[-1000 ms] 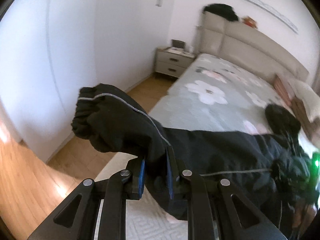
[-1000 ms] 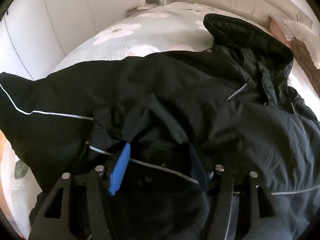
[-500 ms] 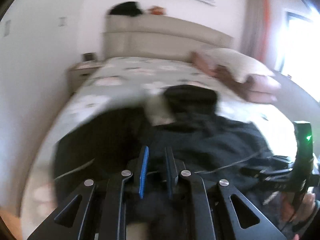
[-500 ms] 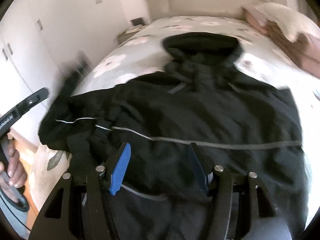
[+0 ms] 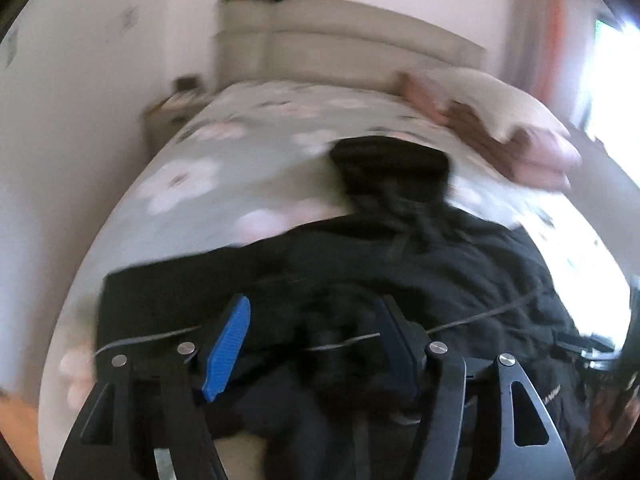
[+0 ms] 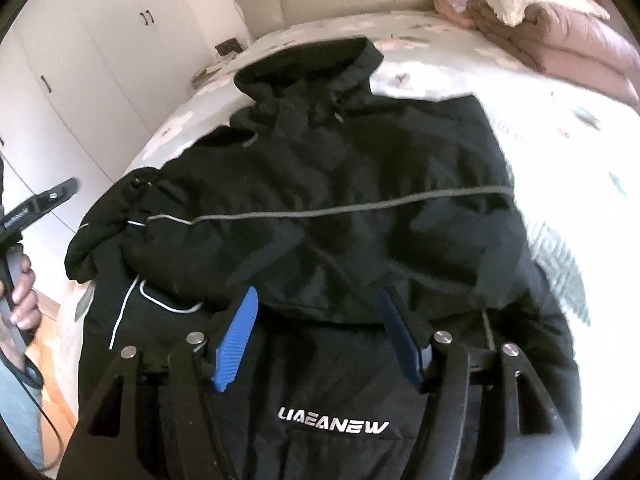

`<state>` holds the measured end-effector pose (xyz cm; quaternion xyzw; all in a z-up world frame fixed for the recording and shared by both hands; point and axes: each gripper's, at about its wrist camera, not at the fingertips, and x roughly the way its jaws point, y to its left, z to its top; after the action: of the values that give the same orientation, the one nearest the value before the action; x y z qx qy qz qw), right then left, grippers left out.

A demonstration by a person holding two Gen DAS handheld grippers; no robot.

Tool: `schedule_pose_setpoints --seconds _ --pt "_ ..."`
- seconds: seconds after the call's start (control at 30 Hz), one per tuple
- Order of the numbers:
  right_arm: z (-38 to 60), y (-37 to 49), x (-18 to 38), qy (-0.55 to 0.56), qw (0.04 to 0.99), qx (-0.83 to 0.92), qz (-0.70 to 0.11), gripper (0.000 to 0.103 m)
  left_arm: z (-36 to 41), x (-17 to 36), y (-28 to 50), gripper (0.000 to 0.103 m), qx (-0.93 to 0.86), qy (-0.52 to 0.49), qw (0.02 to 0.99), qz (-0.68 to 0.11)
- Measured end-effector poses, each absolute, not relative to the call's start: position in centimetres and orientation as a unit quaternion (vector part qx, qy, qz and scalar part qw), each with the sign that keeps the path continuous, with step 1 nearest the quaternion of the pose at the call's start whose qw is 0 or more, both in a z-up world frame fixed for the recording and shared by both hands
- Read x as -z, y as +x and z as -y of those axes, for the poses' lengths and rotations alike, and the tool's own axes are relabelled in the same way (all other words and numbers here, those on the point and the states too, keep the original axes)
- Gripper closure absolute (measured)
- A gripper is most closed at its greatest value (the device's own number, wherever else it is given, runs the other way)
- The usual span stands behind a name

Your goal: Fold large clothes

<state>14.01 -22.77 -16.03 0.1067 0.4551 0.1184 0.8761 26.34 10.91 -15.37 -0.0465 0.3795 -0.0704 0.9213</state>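
On the bed [image 6: 560,128] the black jacket [image 6: 340,184] lies flat, hood away, length running straight ahead of both grippers. Right gripper [image 6: 320,336] hangs spread and empty over the hem; left gripper [image 5: 314,344], equally empty, off the left side.

The bed [image 6: 568,136] has a floral sheet — a black jacket [image 6: 340,208] lies spread on it, hood toward the headboard, with folded quilts [image 6: 560,40] at the far right.
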Motion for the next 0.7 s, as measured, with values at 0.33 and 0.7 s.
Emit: schedule_pose_setpoints --seconds 0.33,0.7 --pt "21.2 13.5 20.4 0.088 0.889 -0.136 -0.428 0.015 -11.5 19.7 28.9 0.036 0.125 0.012 0.880 -0.458" --pt "19.8 13.7 20.7 0.050 0.891 -0.140 -0.428 0.002 -10.4 23.9 32.6 0.085 0.036 0.052 0.884 -0.463"
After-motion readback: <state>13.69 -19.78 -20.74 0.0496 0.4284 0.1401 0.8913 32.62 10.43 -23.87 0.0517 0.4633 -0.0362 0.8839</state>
